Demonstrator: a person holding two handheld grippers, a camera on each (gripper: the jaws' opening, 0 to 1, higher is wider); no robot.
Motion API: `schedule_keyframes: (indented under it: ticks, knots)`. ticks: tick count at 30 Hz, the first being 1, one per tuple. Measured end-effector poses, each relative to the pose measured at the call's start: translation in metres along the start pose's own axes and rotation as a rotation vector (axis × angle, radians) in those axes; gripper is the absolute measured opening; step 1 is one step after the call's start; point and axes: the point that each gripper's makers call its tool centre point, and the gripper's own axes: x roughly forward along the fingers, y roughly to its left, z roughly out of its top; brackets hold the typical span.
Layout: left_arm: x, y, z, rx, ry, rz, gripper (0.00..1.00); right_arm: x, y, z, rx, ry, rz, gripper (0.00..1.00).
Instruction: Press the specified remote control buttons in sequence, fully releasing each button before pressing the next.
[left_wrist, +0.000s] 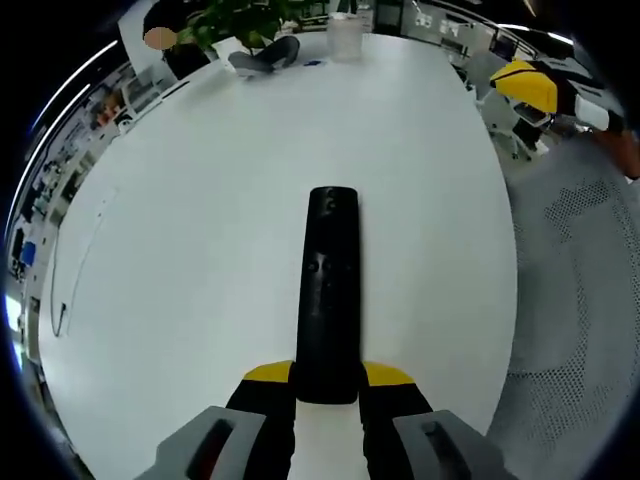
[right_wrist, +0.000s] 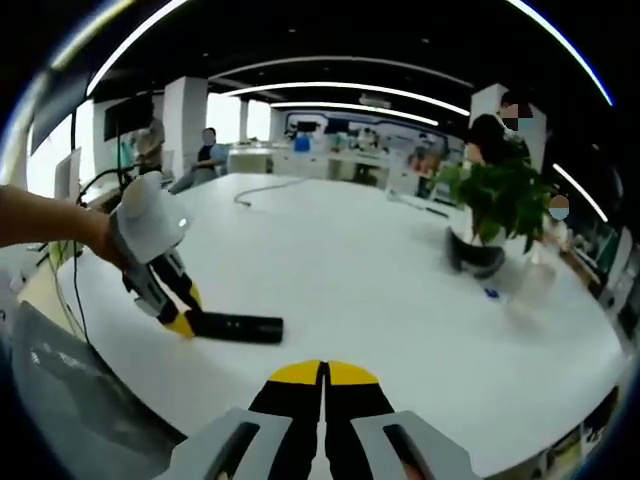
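Observation:
A long black remote control (left_wrist: 330, 290) lies on the white table (left_wrist: 200, 230), pointing away from me. My left gripper (left_wrist: 327, 378) is shut on its near end, one yellow-tipped jaw on each side. In the right gripper view the same remote (right_wrist: 238, 326) rests flat, with the left gripper (right_wrist: 178, 318) gripping its left end, held by a person's hand. My right gripper (right_wrist: 322, 372) hovers over the table's near edge, jaws shut with nothing between them, a short way from the remote. The right gripper (left_wrist: 527, 88) also appears beyond the table's far right edge.
A potted plant (right_wrist: 495, 205) stands at the table's far side, beside a clear cup (left_wrist: 343, 35). A thin cable (right_wrist: 262, 186) lies across the far end. A perforated grey surface (left_wrist: 590, 300) runs beside the table. People stand in the background.

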Motion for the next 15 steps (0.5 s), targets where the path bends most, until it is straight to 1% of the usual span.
schedule_keyframes:
  ticks: [2, 4, 5, 6, 7, 8, 9, 10, 11, 13, 15]
  knots:
    - [-0.001, -0.005, -0.001, -0.005, -0.004, 0.002, 0.23, -0.001, -0.002, 0.003, 0.036, -0.013, 0.008, 0.00]
    - [-0.001, -0.008, -0.002, -0.030, -0.017, 0.009, 0.23, -0.001, -0.002, 0.002, 0.066, -0.001, 0.019, 0.00]
    - [-0.001, -0.010, -0.002, -0.049, -0.038, 0.020, 0.23, 0.000, -0.001, 0.003, 0.088, -0.003, 0.038, 0.00]
    - [-0.002, -0.012, -0.003, -0.055, -0.043, 0.021, 0.23, -0.001, 0.002, 0.007, 0.098, -0.013, 0.057, 0.00]
    - [-0.002, -0.016, -0.004, -0.059, -0.050, 0.019, 0.23, -0.001, 0.004, 0.011, 0.069, -0.024, 0.077, 0.00]
    - [-0.003, -0.019, -0.004, -0.055, -0.054, 0.018, 0.23, 0.000, 0.003, 0.015, 0.046, -0.030, 0.076, 0.00]
    - [-0.003, -0.022, -0.005, -0.055, -0.059, 0.017, 0.23, 0.002, 0.002, 0.022, 0.021, -0.037, 0.070, 0.00]
    - [-0.003, -0.024, -0.004, -0.055, -0.062, 0.016, 0.23, 0.004, 0.003, 0.027, 0.014, -0.045, 0.076, 0.00]
    - [-0.003, -0.028, -0.004, -0.054, -0.063, 0.016, 0.23, 0.006, 0.004, 0.038, 0.027, -0.062, 0.095, 0.00]
    - [-0.003, -0.032, -0.005, -0.051, -0.064, 0.014, 0.23, 0.009, 0.007, 0.052, 0.055, -0.092, 0.121, 0.00]
    - [-0.004, -0.037, -0.005, -0.044, -0.071, 0.012, 0.23, 0.014, 0.008, 0.063, 0.061, -0.081, 0.136, 0.00]
